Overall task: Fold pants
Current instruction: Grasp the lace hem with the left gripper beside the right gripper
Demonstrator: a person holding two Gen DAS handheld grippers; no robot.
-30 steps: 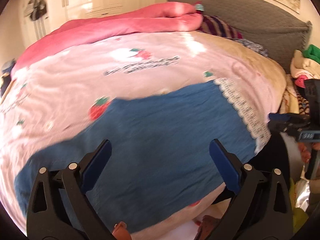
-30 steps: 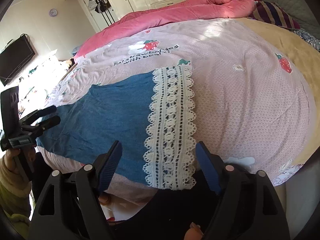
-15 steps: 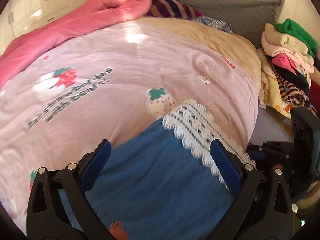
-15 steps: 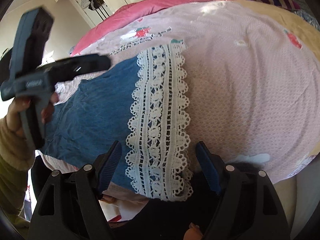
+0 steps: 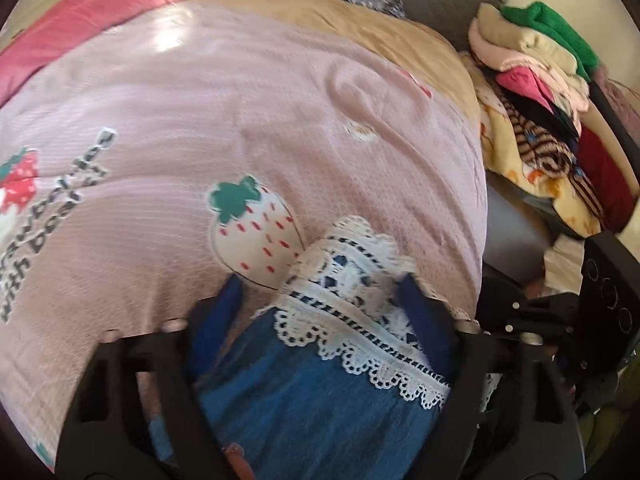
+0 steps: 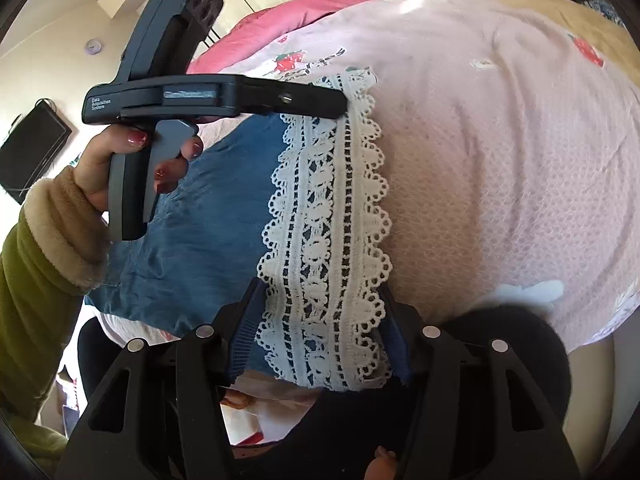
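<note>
One pants (image 6: 208, 208); two grippers (image 6: 320, 320) (image 5: 324, 300); one hand (image 6: 120, 160)

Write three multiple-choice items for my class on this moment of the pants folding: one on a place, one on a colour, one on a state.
1. Where does the white lace hem lie?
A. On the pink bedspread
B. On a wooden floor
C. In a drawer

2. What colour is the pants' main cloth?
A. Green
B. Blue
C. Black

3. What lies between the right gripper's fingers?
A. Nothing
B. A pillow
C. The lace hem

Answers:
1 A, the strawberry-print bedspread shows all around the hem.
2 B, denim blue beside the lace.
3 C, both fingers flank the hem's near end; the jaws have just been closing, though a firm pinch cannot be told. The left gripper likewise straddles the far end.
</note>
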